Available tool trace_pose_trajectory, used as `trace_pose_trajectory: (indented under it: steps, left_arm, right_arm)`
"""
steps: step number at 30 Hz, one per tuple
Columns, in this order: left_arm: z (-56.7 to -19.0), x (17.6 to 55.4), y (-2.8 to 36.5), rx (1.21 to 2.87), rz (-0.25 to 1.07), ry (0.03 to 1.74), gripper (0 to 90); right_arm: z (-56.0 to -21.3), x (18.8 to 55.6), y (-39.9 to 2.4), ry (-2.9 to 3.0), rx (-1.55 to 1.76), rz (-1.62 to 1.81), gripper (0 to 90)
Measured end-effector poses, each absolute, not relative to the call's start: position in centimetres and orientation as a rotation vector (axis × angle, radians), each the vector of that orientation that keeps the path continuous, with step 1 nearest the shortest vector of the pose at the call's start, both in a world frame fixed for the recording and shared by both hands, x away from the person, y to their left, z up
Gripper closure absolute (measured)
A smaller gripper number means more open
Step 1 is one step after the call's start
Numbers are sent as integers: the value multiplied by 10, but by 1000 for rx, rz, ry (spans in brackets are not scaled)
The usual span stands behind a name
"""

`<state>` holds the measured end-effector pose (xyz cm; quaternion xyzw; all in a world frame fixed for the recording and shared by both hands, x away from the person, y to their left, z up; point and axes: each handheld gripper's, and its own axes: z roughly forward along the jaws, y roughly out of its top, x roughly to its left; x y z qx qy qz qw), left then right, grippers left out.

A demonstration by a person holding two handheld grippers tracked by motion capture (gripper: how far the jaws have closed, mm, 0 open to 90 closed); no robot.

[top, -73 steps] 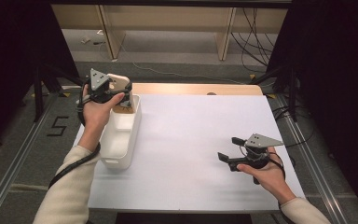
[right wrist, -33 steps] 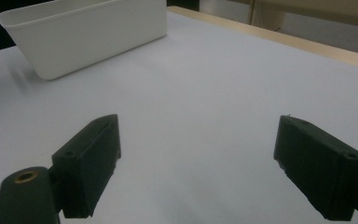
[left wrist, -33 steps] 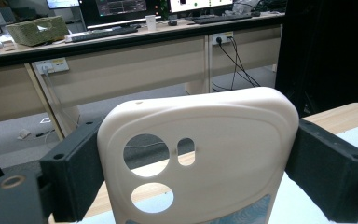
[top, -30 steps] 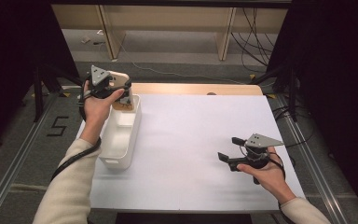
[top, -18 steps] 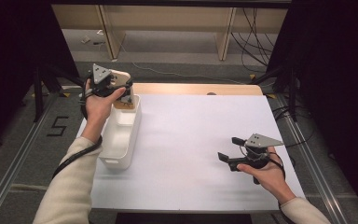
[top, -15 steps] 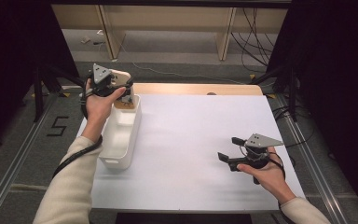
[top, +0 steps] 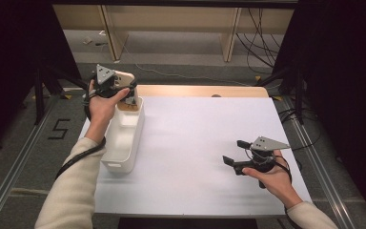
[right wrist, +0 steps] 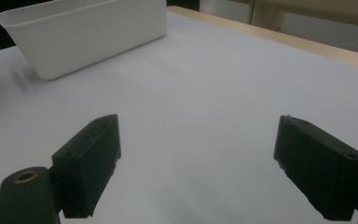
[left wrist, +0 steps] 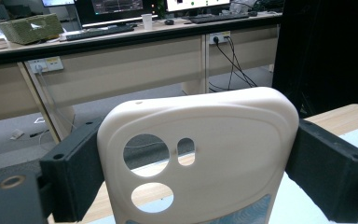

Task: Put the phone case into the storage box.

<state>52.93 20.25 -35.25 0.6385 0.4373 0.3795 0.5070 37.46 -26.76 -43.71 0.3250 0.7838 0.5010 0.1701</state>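
Observation:
My left gripper (top: 126, 90) is shut on a cream phone case (top: 122, 76) and holds it above the far end of a white bin (top: 119, 164). In the left gripper view the phone case (left wrist: 223, 140) stands upright with its camera cut-outs facing me, and both black pads press on its side edges, with the left gripper (left wrist: 198, 158) centred behind it. Low over the white tabletop at the right, my right gripper (top: 236, 151) is open and points left. The right gripper view shows the right gripper (right wrist: 196, 158) with bare table between its jaws and the white bin (right wrist: 88, 37) farther off.
The white table sheet (top: 205, 133) covers a wooden top whose strip (top: 195, 90) shows along the far edge. A dark frame and rails flank both sides. Desks with cables stand on the floor beyond.
The left hand has edged slightly away from me with the phone case still gripped. The right hand and its gripper have stayed put.

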Motion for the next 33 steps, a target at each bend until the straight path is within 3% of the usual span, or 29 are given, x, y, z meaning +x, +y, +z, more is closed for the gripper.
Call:
trace_pose_trajectory:
  steps: [33]
  left_arm:
    - [-359,539,204,1551,910,1074,107]
  right_arm:
    - [-437,375,-268,2227,923,1427,155]
